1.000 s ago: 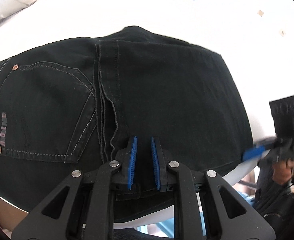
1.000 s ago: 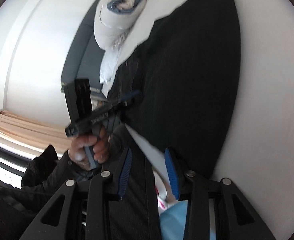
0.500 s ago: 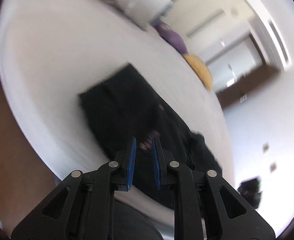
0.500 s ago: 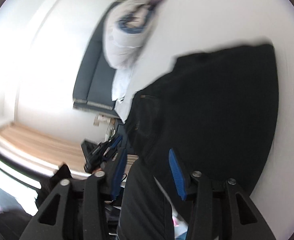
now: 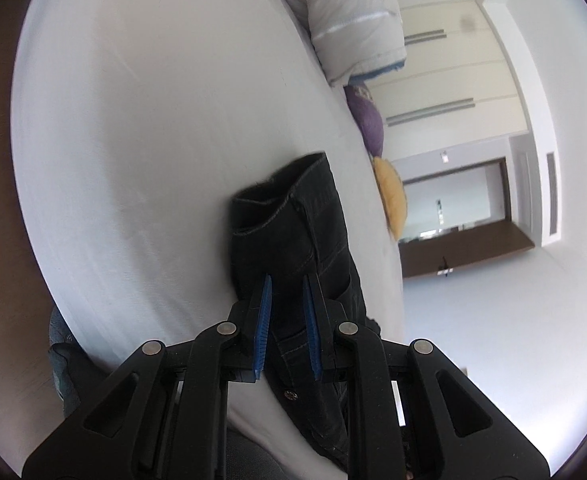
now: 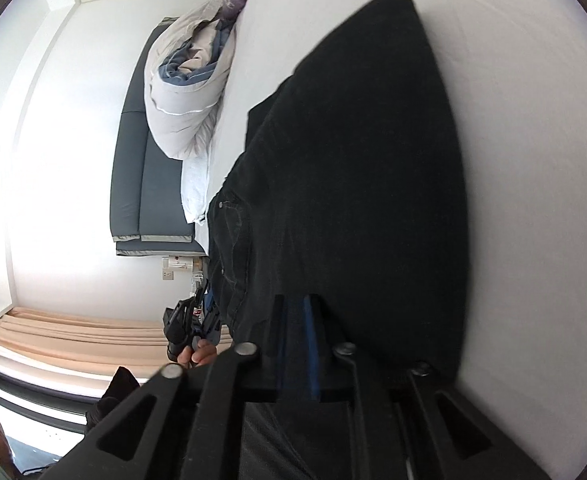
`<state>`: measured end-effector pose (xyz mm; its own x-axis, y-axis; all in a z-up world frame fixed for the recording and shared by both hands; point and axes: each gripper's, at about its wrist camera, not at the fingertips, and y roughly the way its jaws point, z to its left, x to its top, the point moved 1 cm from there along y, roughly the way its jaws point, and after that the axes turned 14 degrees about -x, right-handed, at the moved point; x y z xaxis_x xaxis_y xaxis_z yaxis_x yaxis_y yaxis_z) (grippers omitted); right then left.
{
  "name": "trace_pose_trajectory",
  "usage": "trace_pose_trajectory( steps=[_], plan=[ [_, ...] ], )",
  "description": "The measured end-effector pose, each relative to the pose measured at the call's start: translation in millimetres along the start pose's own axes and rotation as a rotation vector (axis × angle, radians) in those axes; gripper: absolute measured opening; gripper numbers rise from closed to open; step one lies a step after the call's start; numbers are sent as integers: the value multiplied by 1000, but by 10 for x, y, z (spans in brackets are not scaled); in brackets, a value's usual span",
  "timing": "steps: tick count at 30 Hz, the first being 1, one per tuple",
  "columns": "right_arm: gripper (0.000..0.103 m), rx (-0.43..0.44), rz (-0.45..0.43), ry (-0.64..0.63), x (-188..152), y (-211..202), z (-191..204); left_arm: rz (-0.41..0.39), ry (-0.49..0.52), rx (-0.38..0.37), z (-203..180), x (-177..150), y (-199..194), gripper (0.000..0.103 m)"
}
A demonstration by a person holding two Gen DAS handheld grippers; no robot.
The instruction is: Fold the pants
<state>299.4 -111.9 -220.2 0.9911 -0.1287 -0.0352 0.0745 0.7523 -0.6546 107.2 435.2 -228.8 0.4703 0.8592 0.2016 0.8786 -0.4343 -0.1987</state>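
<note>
1. Blue pads line your left gripper point(image 5: 286, 320) at the bottom centre of the left wrist view; its fingers point(image 5: 262, 328) are drawn close with a narrow slot between them, and the dark denim of the pants point(image 5: 293, 240) fills that slot, so they are pinching the fabric.
2. Your right gripper point(image 6: 293, 344) sits at the lower centre of the right wrist view, blurred; its jaws have just been closing, black fabric lies between and behind them, and you cannot tell whether the pads press on it.
3. Just beyond the left fingers, the pants run up the frame as a narrow folded strip with stitched seams, ending in an open hem near the middle.
4. In the right wrist view the pants spread as a broad black sheet over the centre and right, lying on the white bed point(image 6: 513, 80).
5. At the lower left of that view, your hand point(image 6: 197, 354) holds the other gripper at the edge of the pants.
6. Farther off, a rolled white duvet point(image 5: 349, 20) lies at the top of the left wrist view, with a purple cushion point(image 5: 367, 120) and a yellow cushion point(image 5: 393, 196) below it along the bed's edge.
</note>
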Motion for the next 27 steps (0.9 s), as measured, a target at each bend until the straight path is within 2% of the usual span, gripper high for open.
trace_pose_trajectory(
  steps=[2, 3, 4, 5, 6, 9, 13, 16, 20, 22, 24, 27],
  plan=[
    [32, 15, -2, -6, 1, -46, 27, -29, -25, 3, 30, 3, -80, 25],
    [40, 24, -5, -10, 2, -53, 57, -43, -42, 11, 72, 2, -117, 54],
    [44, 33, -9, -16, -1, -59, 92, -64, -55, 22, 103, 0, -153, 88],
    [51, 38, -12, -22, -5, -64, 125, -104, -60, 23, 113, -7, -199, 95],
    [57, 38, -14, -31, -11, -67, 163, -123, -58, 12, 104, -6, -220, 97],
    [67, 37, -20, -56, -32, -71, 267, -99, -44, -16, 57, 32, -152, 97],
    [67, 44, -24, -42, -42, -86, 257, -32, 26, -24, -136, 121, 25, 96],
    [67, 76, -36, -29, -53, -121, 219, 23, 13, 3, -102, 182, 171, 95],
    [67, 99, -39, -17, -69, -143, 183, 44, 37, 5, -121, 221, 248, 93],
    [67, 102, -37, -21, -69, -141, 184, 65, 44, -11, -116, 237, 320, 78],
    [67, 102, -38, -24, -72, -138, 189, 84, 52, 4, -109, 253, 386, 68],
    [67, 108, -36, -26, -78, -157, 173, 97, 34, -11, -7, 285, 482, 60]
  ],
)
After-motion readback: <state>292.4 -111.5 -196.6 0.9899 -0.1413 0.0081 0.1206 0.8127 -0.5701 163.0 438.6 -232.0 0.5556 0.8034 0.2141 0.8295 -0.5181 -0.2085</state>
